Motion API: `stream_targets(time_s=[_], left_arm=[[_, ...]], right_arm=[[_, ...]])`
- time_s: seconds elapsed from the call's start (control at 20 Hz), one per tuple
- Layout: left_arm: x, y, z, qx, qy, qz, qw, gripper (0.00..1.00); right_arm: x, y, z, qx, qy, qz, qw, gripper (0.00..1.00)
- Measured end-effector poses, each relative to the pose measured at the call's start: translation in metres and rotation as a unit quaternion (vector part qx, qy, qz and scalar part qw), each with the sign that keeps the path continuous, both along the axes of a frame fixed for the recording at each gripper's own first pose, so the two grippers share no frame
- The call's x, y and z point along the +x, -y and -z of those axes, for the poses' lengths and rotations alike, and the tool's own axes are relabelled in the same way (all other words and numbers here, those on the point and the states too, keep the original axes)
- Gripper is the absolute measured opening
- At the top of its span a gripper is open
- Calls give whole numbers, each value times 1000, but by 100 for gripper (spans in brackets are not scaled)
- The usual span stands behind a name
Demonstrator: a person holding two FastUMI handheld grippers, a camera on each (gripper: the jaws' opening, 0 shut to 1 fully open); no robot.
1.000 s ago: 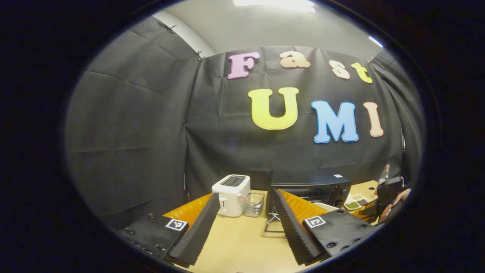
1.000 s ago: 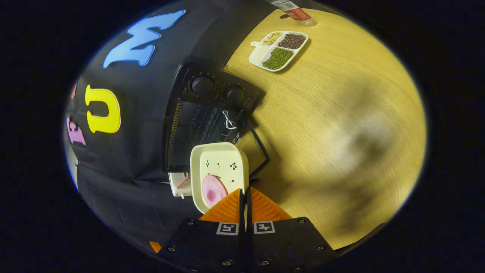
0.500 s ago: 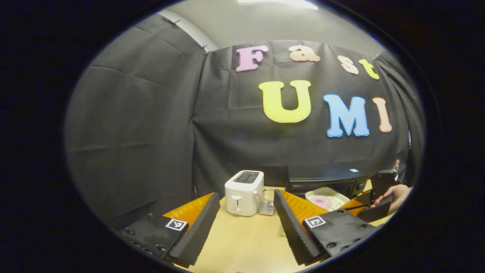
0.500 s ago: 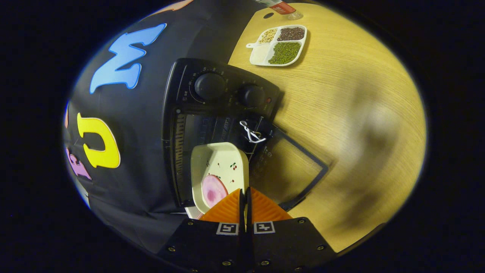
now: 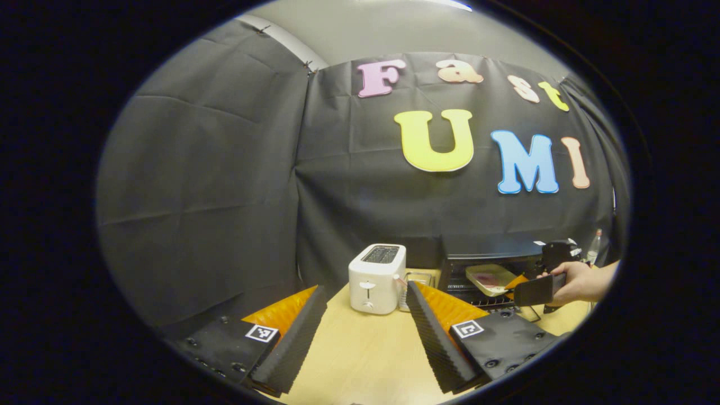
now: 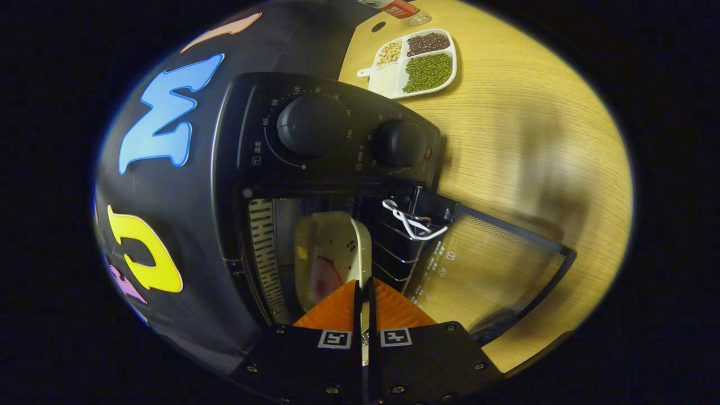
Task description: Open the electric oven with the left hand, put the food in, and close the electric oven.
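Wooden tabletop (image 5: 360, 354) is seen under the left claw (image 5: 365, 315), whose fingers are spread wide and empty. Nearest in the right gripper view, the right claw (image 6: 363, 301) is clenched on the rim of a cream dish (image 6: 332, 247) bearing a pink slice of food (image 6: 323, 278); the dish is held inside the electric oven (image 6: 315, 140), door (image 6: 484, 270) dropped open. Farther off, a white toaster (image 5: 376, 278) and a divided tray of beans (image 6: 416, 64) are noted.
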State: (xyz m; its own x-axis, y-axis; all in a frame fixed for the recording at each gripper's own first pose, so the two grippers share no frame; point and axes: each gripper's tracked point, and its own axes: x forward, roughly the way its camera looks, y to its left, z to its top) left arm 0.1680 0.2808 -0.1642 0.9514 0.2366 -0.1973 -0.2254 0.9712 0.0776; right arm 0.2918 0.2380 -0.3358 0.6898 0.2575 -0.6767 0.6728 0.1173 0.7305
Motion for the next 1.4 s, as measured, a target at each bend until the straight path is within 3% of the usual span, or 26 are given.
stream_targets(time_s=[0.15, 0.2, 0.25, 0.35, 0.4, 0.5, 0.65, 0.75, 0.8, 1.0, 1.15, 1.2, 1.4], left_arm=[[5, 6, 2, -5, -1, 6, 1000, 96], [8, 10, 3, -5, -3, 12, 1000, 100], [12, 15, 2, -4, -2, 19, 1000, 100], [21, 28, 1, -2, 0, 35, 999, 100], [27, 36, 1, -3, 2, 43, 999, 100], [33, 54, 3, -16, 4, 62, 998, 96], [38, 83, 10, -35, 0, 91, 995, 96], [39, 103, 21, -40, -9, 108, 993, 96], [39, 112, 27, -42, -14, 116, 992, 100], [32, 152, 54, -61, -39, 149, 986, 97], [28, 180, 80, -70, -65, 169, 981, 100], [26, 189, 88, -72, -74, 175, 979, 96], [26, 220, 123, -80, -115, 194, 971, 100]], right_arm=[[4, 0, -11, 6, 28, -14, 999, 13], [3, 0, -17, 6, 42, -18, 999, 28], [1, 0, -23, 4, 53, -26, 998, 34], [-8, 2, -31, -2, 63, -46, 997, 64], [-14, 5, -34, -12, 67, -57, 996, 86], [-26, 9, -41, -29, 79, -83, 993, 97], [-46, 12, -59, -34, 111, -133, 984, 97], [-57, 23, -72, -74, 143, -165, 973, 97], [-63, 29, -80, -100, 167, -185, 963, 97], [-96, 61, -101, -220, 225, -254, 915, 97], [-118, 98, -116, -301, 249, -268, 881, 97], [-123, 109, -121, -323, 252, -268, 872, 97], [-147, 152, -140, -406, 259, -267, 835, 98]])
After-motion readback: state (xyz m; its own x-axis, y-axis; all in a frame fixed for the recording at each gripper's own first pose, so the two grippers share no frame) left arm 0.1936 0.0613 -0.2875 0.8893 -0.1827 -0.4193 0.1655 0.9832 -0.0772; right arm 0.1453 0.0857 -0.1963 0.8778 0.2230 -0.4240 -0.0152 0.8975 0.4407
